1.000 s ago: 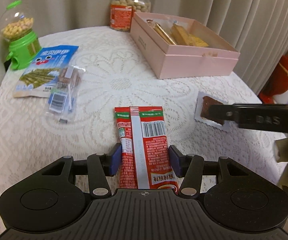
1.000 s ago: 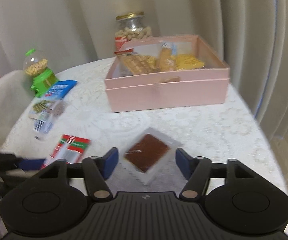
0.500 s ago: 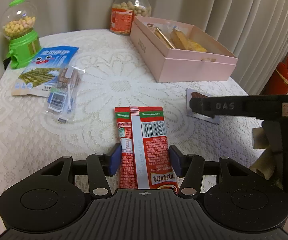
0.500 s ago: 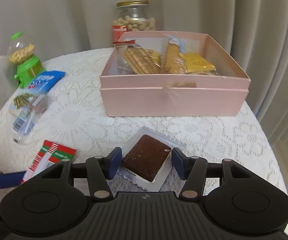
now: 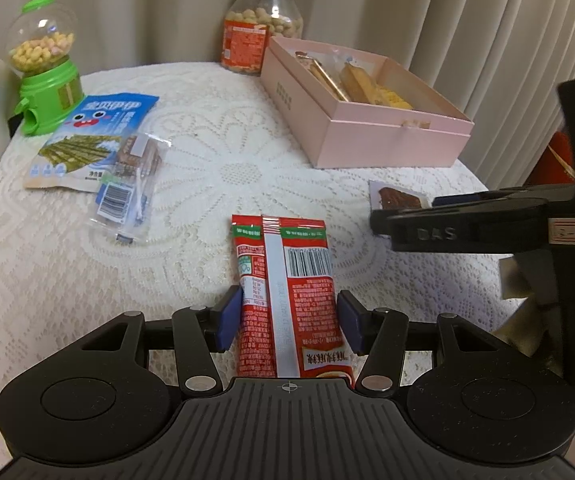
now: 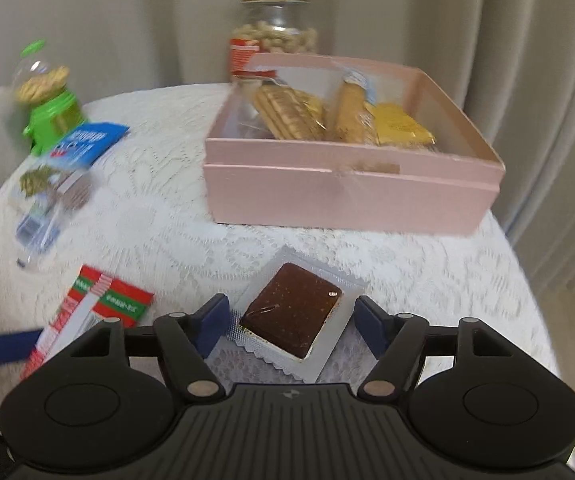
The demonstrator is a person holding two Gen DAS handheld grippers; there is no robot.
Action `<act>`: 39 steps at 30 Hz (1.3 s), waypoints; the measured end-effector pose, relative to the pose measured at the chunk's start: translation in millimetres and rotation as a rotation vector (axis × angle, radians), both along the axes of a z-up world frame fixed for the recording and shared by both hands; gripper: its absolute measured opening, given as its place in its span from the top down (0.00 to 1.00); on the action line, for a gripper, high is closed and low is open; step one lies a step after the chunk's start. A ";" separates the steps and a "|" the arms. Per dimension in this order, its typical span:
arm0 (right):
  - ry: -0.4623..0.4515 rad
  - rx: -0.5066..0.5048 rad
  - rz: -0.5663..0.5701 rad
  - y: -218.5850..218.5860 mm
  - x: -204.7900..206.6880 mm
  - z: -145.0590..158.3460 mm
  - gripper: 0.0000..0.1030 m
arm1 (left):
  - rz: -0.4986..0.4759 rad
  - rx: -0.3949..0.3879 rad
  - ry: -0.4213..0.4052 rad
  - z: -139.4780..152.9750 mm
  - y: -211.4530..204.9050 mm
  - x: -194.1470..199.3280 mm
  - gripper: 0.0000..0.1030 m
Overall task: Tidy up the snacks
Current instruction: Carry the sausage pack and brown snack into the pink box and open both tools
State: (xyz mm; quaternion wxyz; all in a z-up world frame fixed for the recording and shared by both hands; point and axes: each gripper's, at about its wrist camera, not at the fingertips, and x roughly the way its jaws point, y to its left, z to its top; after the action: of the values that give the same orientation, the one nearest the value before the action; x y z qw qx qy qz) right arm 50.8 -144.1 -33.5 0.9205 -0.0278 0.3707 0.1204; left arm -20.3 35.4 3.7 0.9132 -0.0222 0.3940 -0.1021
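Red snack pack [image 5: 287,292] lies near the table's [image 5: 47,264] front edge, between the left gripper's [image 5: 287,318] pads | right gripper [image 6: 291,326] open around the brown cake pack [image 6: 291,316], not squeezing | pink box [image 6: 351,196] near the back edge

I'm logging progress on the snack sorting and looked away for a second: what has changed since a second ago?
The right gripper has moved forward so its open fingers now straddle the wrapped chocolate cake, not yet closed on it. The left gripper has stayed around the red snack packet, pads at its edges. The pink box, jar, candy dispenser and blue seaweed packet haven't moved.
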 end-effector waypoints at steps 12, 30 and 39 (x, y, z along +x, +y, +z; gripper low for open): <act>-0.100 -0.126 -0.051 -54.0 -25.1 11.1 0.33 | 0.000 -0.002 -0.007 -0.6 -0.9 -0.9 0.44; -0.070 0.063 -0.024 -15.0 -10.2 9.9 0.60 | -0.006 -0.041 -0.008 -0.6 4.9 -0.4 0.44; -0.173 0.125 -0.018 -50.7 -50.4 49.9 0.60 | -0.022 -0.090 -0.016 8.4 5.4 -7.3 0.52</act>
State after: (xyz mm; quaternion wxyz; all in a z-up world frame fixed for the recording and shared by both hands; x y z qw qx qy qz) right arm 0.4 -194.8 16.5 0.9501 0.0226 0.2817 0.1323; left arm -27.7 40.7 12.0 0.9132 -0.0580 0.3817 -0.1301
